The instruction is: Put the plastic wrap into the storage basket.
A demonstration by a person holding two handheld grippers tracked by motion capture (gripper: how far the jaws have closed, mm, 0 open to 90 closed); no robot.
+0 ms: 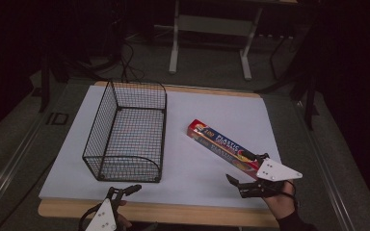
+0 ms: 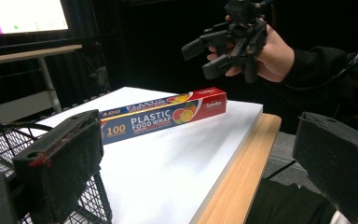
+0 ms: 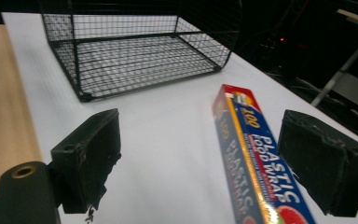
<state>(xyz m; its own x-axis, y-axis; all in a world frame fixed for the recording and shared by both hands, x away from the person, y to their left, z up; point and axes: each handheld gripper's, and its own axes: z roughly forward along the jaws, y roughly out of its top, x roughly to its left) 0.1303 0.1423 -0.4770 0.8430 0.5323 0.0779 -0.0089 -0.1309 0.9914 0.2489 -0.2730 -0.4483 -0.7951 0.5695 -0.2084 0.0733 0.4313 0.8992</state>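
A dim room is surrounding the white-topped table with its pale wooden edge — grey carpet is spreading around it, a light metal desk frame is standing behind, and a lit screen is glowing.

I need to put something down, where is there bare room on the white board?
Bare board lies between the wire basket and the plastic wrap box, and behind the box toward the far edge. It is crowded at the box's near end, where the right claw hovers open.
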